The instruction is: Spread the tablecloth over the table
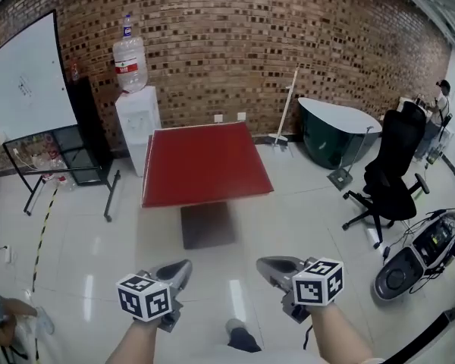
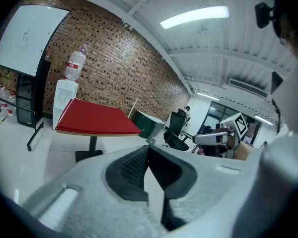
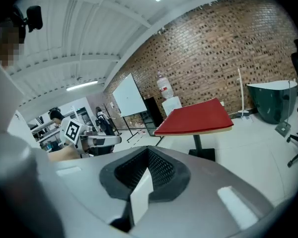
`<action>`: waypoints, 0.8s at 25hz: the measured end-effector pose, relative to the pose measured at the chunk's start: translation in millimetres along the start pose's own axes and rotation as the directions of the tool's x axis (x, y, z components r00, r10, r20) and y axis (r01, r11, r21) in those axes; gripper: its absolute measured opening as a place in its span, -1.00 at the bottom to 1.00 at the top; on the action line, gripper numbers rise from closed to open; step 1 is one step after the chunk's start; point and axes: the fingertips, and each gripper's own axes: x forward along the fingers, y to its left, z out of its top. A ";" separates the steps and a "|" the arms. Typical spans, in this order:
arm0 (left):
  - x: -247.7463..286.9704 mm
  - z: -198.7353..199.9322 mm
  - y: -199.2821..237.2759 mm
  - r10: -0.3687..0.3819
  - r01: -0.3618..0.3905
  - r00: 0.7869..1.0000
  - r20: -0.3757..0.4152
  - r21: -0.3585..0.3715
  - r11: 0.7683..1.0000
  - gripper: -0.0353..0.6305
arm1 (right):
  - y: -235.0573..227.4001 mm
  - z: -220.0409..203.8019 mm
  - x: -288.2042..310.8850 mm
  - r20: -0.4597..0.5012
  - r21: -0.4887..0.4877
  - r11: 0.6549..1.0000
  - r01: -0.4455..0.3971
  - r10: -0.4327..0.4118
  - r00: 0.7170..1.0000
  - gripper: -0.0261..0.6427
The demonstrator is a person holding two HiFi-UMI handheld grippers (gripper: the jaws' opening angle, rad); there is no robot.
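The table [image 1: 201, 196] stands ahead of me on the tiled floor, its top covered flat by a red tablecloth [image 1: 203, 161]; a tan table edge shows under the cloth [image 2: 94, 117] [image 3: 198, 117]. My left gripper [image 1: 183, 265] and right gripper [image 1: 262, 263] hang side by side over the floor, short of the table, both pointing toward it. Each is shut with nothing in it. In the left gripper view the jaws of the left gripper [image 2: 149, 148] meet, and the right gripper [image 2: 197, 139] shows at the right. The right gripper [image 3: 149, 150] is likewise shut, with the left gripper [image 3: 116, 140] at its left.
A water dispenser [image 1: 136, 112] stands behind the table by the brick wall, a whiteboard [image 1: 26, 78] and black shelf at far left. A broom [image 1: 285, 112], a dark green tub [image 1: 334, 131], a black office chair [image 1: 390, 173] and a floor machine [image 1: 421, 252] sit to the right.
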 end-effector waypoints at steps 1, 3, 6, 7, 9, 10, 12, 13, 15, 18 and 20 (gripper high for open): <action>-17.1 -7.1 -15.0 -0.019 0.019 1.000 0.000 0.007 1.000 -0.89 | 21.1 -7.5 -9.4 0.004 -0.014 1.000 -0.027 0.027 1.000 -0.93; -49.5 -21.4 -45.3 -0.067 0.067 0.998 -0.004 0.015 0.998 -0.89 | 63.4 -22.4 -26.8 0.002 -0.039 0.996 -0.084 0.084 0.996 -0.93; -93.4 -33.5 -78.4 -0.137 0.137 0.991 -0.012 0.037 0.990 -0.89 | 120.0 -32.2 -40.0 0.005 -0.087 0.988 -0.130 0.130 0.991 -0.93; -105.2 -35.5 -86.1 -0.144 0.145 0.989 -0.013 0.050 0.988 -0.89 | 134.8 -32.9 -43.1 0.013 -0.100 0.986 -0.134 0.136 0.991 -0.93; -121.1 -43.8 -104.2 -0.146 0.147 0.989 -0.013 0.068 0.987 -0.89 | 156.1 -39.0 -55.8 0.041 -0.092 0.985 -0.148 0.152 0.987 -0.93; -125.0 -48.5 -114.7 -0.146 0.147 0.989 -0.011 0.073 0.986 -0.89 | 162.6 -43.0 -64.6 0.058 -0.074 0.984 -0.163 0.167 0.984 -0.93; -129.5 -55.0 -132.7 -0.153 0.153 0.988 -0.006 0.079 0.985 -0.89 | 170.6 -49.0 -80.1 0.079 -0.049 0.981 -0.189 0.193 0.978 -0.93; -132.2 -56.5 -138.3 -0.159 0.159 0.987 -0.003 0.079 0.984 -0.89 | 173.4 -51.0 -84.6 0.081 -0.051 0.980 -0.190 0.194 0.978 -0.93; -139.4 -57.8 -142.8 -0.172 0.171 0.985 0.002 0.074 0.982 -0.89 | 179.0 -53.2 -87.3 0.078 -0.064 0.981 -0.181 0.186 0.980 -0.93; -149.7 -57.7 -142.0 -0.180 0.179 0.984 0.008 0.070 0.981 -0.89 | 188.0 -54.0 -84.7 0.076 -0.074 0.982 -0.176 0.182 0.980 -0.93; -154.0 -56.6 -142.6 -0.178 0.176 0.984 0.014 0.074 0.982 -0.89 | 190.8 -55.8 -83.8 0.070 -0.081 0.981 -0.174 0.180 0.981 -0.93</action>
